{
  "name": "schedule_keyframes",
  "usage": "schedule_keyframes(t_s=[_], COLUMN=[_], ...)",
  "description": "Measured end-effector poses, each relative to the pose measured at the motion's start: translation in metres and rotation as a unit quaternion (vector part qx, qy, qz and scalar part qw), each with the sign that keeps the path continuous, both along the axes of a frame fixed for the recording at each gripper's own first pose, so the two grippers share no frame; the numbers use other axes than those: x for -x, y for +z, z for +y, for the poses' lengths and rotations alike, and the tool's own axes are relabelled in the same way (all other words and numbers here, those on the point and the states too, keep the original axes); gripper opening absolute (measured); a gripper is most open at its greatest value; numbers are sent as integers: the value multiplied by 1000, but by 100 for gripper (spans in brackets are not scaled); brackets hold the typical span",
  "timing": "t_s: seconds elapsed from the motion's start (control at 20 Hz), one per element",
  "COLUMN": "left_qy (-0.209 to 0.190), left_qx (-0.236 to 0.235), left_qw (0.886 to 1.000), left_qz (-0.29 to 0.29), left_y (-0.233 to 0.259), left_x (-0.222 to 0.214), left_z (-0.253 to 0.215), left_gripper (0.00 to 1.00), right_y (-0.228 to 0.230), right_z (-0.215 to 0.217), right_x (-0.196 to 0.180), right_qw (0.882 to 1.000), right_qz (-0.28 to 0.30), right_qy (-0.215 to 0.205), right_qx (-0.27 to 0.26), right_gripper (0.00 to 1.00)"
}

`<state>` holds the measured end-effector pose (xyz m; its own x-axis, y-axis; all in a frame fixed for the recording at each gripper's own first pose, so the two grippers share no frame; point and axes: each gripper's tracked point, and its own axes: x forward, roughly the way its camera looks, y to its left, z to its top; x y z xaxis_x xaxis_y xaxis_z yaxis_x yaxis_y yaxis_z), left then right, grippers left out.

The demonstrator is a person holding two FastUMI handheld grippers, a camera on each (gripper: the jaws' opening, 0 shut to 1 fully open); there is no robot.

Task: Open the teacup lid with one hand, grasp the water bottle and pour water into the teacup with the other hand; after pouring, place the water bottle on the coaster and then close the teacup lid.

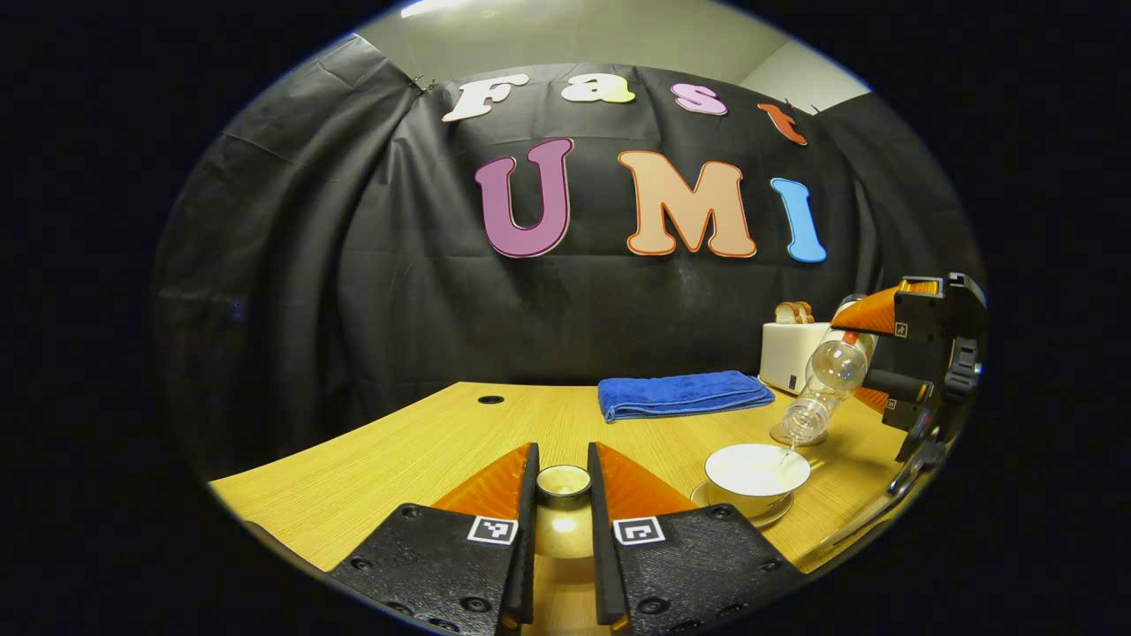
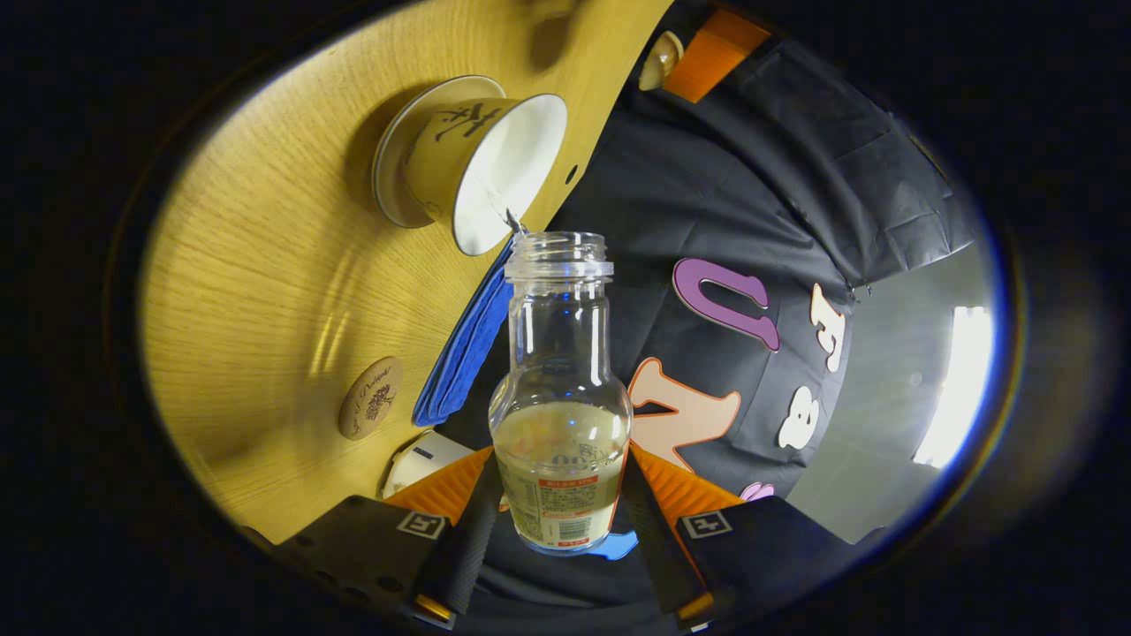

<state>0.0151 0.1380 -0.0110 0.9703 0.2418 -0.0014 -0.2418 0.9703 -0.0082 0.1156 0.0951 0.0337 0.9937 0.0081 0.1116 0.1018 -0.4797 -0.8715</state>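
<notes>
A clear water bottle (image 2: 560, 397), pinched at its labelled lower body between both fingers of the right gripper (image 2: 558, 521), tips mouth-down toward an uncovered white teacup (image 2: 482, 168) on its saucer (image 2: 389, 168), a thin thread of water running from the bottle's mouth into the cup. In the left gripper view the same bottle (image 1: 822, 389) hangs over the teacup (image 1: 757, 473) at the right of the wooden table (image 1: 398, 459). The left gripper (image 1: 563, 495) holds the teacup lid (image 1: 564, 483) between its fingers, apparently by the knob, though the contact is hard to make out. A round coaster (image 2: 371, 397) lies bare on the table, near a folded blue towel (image 1: 685, 393). A white toaster (image 1: 791, 353) with bread slices stands behind the towel.
</notes>
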Motion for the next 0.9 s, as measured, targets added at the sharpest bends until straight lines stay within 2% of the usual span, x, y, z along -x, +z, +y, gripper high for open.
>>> schedule_keyframes(t_s=[0.65, 0.75, 0.9], left_qy=[0, 0, 0], left_qx=[0, 0, -1], left_qw=[1000, 1000, 1000], left_qz=[0, 0, -1], left_y=[-1, -1, -1], left_x=[0, -2, -2], left_z=[1, 0, -1], left_gripper=[25, 25, 25], right_y=[-13, -14, -18], right_z=[7, 3, -7], right_x=[12, 9, 7], right_qw=[999, 1000, 999], right_qz=[1, 9, 27], right_qy=[16, 10, -10], right_qx=[32, 14, -40], right_gripper=[80, 80, 80])
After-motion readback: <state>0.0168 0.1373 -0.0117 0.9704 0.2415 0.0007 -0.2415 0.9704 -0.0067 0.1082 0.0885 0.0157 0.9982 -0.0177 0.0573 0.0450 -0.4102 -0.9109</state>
